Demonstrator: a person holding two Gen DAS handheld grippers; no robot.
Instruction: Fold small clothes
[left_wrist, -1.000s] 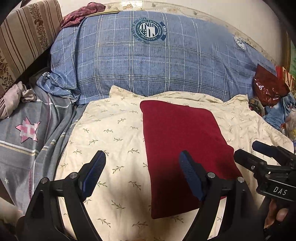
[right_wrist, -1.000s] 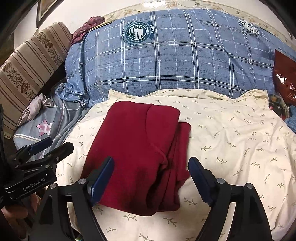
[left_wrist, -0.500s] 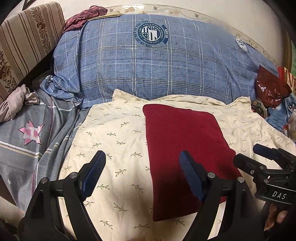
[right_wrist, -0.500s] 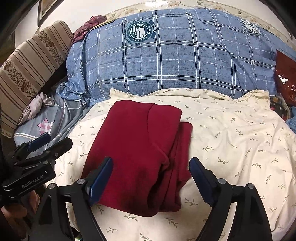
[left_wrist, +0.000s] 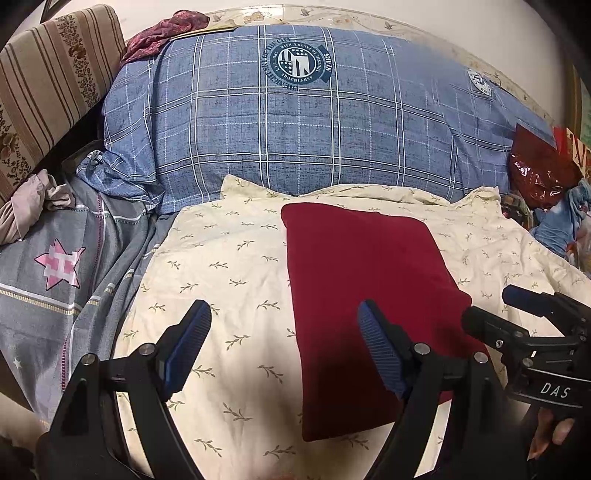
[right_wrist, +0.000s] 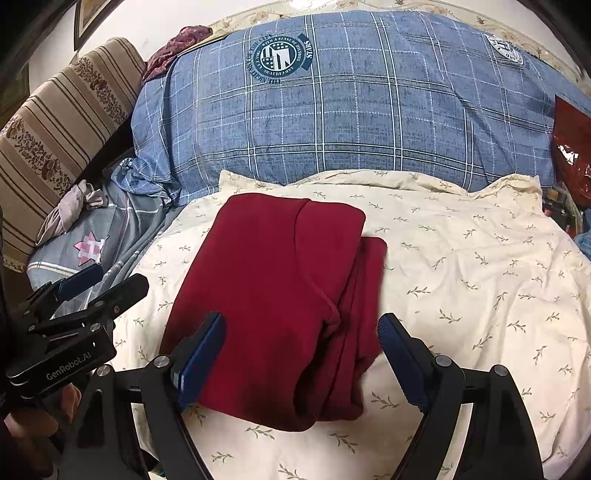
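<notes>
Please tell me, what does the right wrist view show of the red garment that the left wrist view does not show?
Only the right wrist view shows the red garment as layered: a folded-over flap and stacked edges along its right side. Only the left wrist view shows it as one smooth rectangle, and the blue clothes heap at far right. Both show the garment lying on the cream leaf-print sheet, the blue plaid pillow behind, and the left gripper and right gripper open, holding nothing.

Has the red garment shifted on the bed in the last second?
No. The red garment keeps its place on the cream leaf-print sheet, same folds, below the blue plaid pillow; only the cameras drifted slightly.
</notes>
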